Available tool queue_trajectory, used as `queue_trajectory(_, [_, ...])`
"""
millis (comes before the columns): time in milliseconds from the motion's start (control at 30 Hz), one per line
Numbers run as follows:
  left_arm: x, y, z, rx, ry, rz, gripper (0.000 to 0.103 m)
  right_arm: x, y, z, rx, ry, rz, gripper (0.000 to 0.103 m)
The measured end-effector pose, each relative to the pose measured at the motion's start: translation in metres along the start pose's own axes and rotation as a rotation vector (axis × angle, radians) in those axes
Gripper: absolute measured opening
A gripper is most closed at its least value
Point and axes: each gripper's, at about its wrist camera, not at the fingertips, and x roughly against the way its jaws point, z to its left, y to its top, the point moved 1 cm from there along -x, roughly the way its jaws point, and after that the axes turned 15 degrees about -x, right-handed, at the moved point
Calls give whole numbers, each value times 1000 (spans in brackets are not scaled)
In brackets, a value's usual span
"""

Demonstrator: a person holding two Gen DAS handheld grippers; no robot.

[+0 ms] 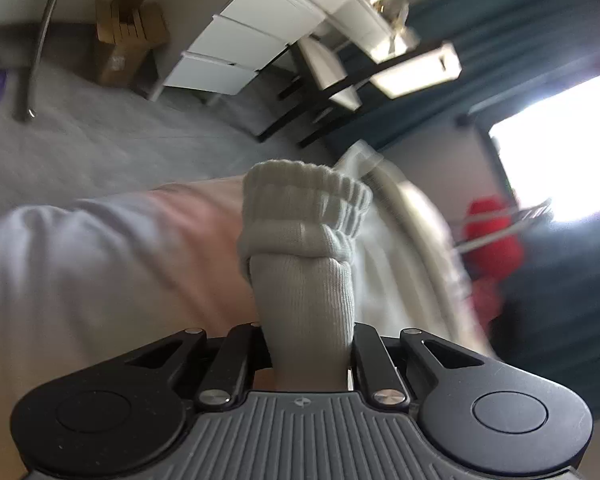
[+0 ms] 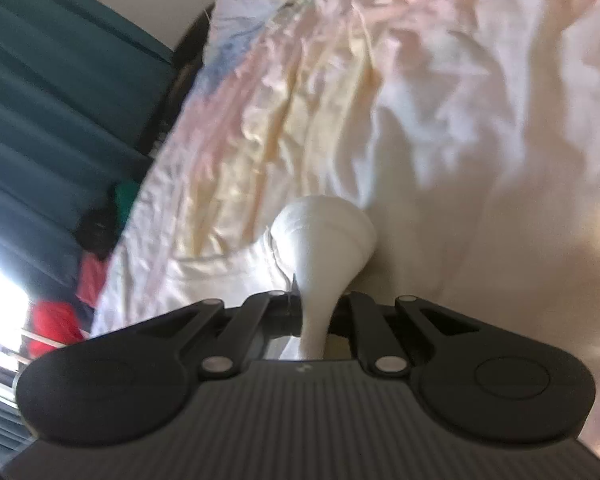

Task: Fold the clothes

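- Two grips show at once, one in each view, and both are on white knit fabric; whether it is one sock stretched between your hands or two separate pieces, the pictures do not settle.
- Left wrist view: your left gripper point(image 1: 306, 344) has its fingers clamped on a white ribbed sock point(image 1: 304, 240). The leg of the sock runs up out of the fingers and its cuff is bunched and rolled over at the top, which reads as a hold taken low so the cuff stays free to turn or fold.
- The sock is lifted clear of the bed point(image 1: 100, 272), whose pale sheet spreads to the left. To the right a white rail point(image 1: 416, 216) and a red garment point(image 1: 496, 232) stand close, so I judge your freer room lies left, over the bed. A white dresser point(image 1: 256, 40) stands well apart at the back.
- Right wrist view: your right gripper point(image 2: 314, 312) has its fingers shut on a narrow neck of smooth white fabric point(image 2: 324, 236), which flares into a rounded end just beyond them.
- That end hangs near the crumpled pastel bedding point(image 2: 420, 100), which fills the view ahead and right, giving broad room to lay it down. The bed's edge falls away on the left toward the teal curtain point(image 2: 52, 100), so keep off that side.
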Motion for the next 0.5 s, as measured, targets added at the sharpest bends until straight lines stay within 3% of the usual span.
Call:
queue_trajectory(100, [-3,-7,4,-82,59,32,16,-3,0,-11,-54,-10,9,5])
queue_trajectory(200, [1,-16,0,-166,108,38,27,3,-4,-11,-36,-15,-1,5])
queue_trajectory(300, [7,-20,-15,-257,152,42,42,12,-8,-6,2,-16,3,7])
queue_trajectory(367, [14,-24,-24,-335,180,43,59,21,-10,-1,31,-19,7,10])
queue_trajectory(400, [17,-26,-29,-375,194,44,62,25,-11,1,44,-19,11,12])
queue_trajectory(433, [23,-29,-34,-414,210,33,66,31,-13,5,64,-23,10,23])
queue_trajectory(467, [30,-33,-41,-457,223,13,70,37,-16,9,93,-31,2,43])
queue_trajectory(500, [38,-36,-48,-505,235,-13,72,46,-20,15,133,-30,-20,55])
